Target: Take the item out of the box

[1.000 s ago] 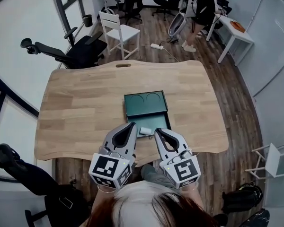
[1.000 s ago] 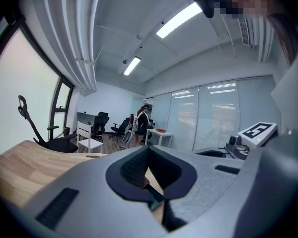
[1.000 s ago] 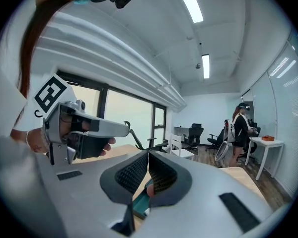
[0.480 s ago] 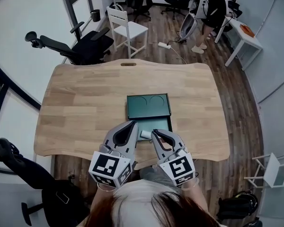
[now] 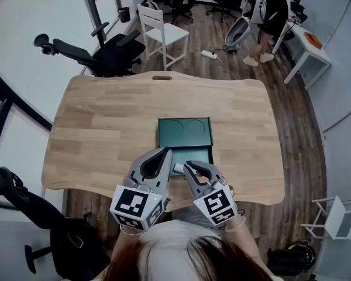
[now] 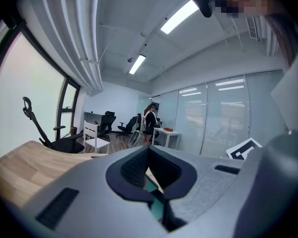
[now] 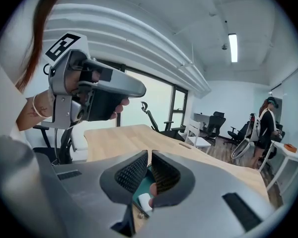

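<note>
Your left gripper (image 6: 148, 148) — jaws pressed together, nothing between them | your right gripper (image 7: 149, 153) — jaws pressed together too, empty, tips just beside the small white block (image 5: 179, 167) | block lies in the near-left corner of the open dark green rectangular box (image 5: 203, 152) on your light wooden table (image 5: 99, 127) | 2 round recesses in the box's far half

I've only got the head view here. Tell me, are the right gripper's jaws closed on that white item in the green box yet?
Observer: No. In the right gripper view, the right gripper has its jaws shut with nothing between them; the white item lies beyond them in the green box.
Operator: And the left one?
Observer: The left gripper view shows the left gripper shut and empty too, with only a strip of the box showing past its jaws.
</note>
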`<move>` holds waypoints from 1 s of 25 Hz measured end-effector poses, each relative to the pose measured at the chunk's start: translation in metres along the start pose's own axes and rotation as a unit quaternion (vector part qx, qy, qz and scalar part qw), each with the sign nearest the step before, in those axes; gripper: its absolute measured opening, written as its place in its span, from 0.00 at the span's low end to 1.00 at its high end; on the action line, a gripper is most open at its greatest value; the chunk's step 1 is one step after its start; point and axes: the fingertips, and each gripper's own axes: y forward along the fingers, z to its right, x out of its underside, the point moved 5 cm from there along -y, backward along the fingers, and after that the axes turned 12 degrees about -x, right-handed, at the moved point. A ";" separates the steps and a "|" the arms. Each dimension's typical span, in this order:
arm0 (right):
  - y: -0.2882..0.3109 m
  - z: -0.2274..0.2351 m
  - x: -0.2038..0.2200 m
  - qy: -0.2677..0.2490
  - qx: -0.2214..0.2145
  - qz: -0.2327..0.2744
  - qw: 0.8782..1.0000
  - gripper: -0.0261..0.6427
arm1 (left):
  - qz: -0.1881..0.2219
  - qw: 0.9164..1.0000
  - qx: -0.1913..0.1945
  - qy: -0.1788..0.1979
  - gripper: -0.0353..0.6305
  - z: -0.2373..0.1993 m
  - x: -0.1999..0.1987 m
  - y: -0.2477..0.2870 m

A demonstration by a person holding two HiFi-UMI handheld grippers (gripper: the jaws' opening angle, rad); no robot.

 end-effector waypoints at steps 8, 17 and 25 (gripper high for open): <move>0.016 0.009 0.020 0.003 -0.029 -0.030 0.999 0.14 | -0.006 1.000 -0.006 0.002 0.06 0.000 0.001 0.011; 0.031 0.018 0.052 0.017 -0.054 -0.079 0.995 0.22 | -0.011 1.000 -0.018 0.004 0.06 -0.003 0.000 0.023; 0.051 0.024 0.075 0.021 -0.086 -0.123 0.988 0.27 | -0.015 0.999 -0.030 0.004 0.06 -0.007 0.001 0.033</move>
